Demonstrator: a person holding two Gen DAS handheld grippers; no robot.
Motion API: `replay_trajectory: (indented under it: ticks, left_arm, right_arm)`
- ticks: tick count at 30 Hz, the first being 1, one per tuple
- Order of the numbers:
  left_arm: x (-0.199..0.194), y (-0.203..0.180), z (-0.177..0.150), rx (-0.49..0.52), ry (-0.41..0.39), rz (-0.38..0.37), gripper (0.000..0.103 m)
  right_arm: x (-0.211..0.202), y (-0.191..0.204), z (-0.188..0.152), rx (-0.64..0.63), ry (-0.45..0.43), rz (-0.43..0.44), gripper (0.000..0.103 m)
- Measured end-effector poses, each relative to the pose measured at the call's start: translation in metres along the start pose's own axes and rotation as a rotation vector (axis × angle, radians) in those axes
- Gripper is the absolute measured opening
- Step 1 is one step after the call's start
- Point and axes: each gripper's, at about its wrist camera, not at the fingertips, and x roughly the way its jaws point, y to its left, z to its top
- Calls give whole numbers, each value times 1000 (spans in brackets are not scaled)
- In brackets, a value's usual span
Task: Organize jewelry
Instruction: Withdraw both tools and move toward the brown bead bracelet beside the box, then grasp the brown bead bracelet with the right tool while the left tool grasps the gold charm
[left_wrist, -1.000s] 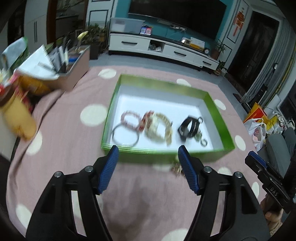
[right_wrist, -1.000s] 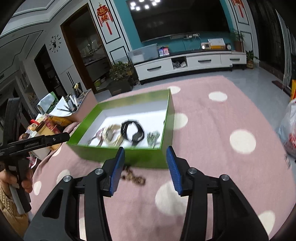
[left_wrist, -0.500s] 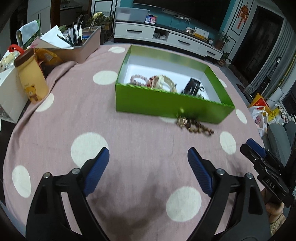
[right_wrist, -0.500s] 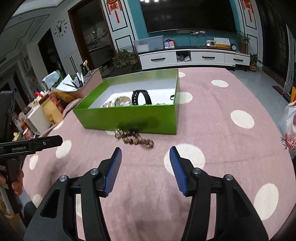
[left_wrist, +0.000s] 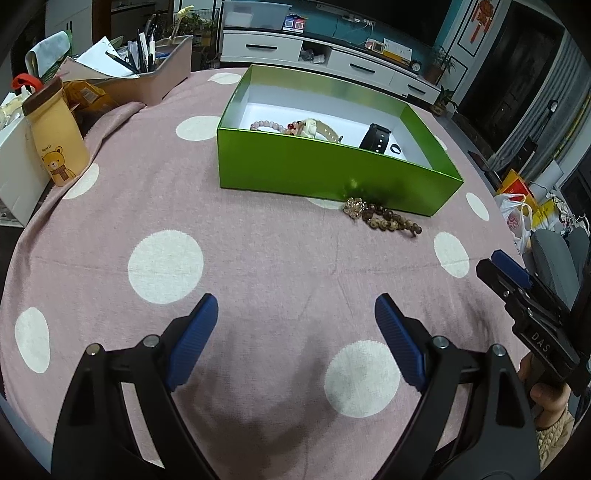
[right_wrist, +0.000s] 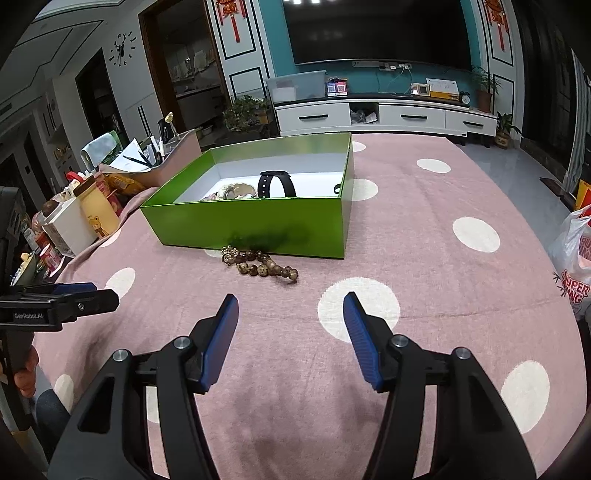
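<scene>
A green box sits on the pink dotted cloth; it also shows in the right wrist view. Inside lie a black watch, a beige watch and a pink bead bracelet. A brown bead bracelet lies on the cloth against the box's front wall, also in the right wrist view. My left gripper is open and empty, well short of the bracelet. My right gripper is open and empty, close behind the bracelet.
A yellow bear bottle, a white box and a pink organizer with pens stand at the left. Bags lie off the table's right edge.
Both grippers have pulled back from the box and lowered. The brown bead bracelet has come into plain view in front of the box. Both stay open.
</scene>
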Motion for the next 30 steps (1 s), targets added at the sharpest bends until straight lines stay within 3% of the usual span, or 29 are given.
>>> replay_trajectory:
  ticks: [20,26,29,30]
  left_arm:
    - [29,2,10,4,35,-19,88]
    - [37,2,15,5,39,-32,88]
    - [39,-1,18,7,39,-38,88]
    - [40,-2,19,11,37,-38,88]
  right_arm:
    - [83,16,29,-189,107,40,57]
    - [107,21,31,-241,173,70,36]
    - [111,27,28,-280,184,61,19]
    - [110,28,28,-282,186,65,7]
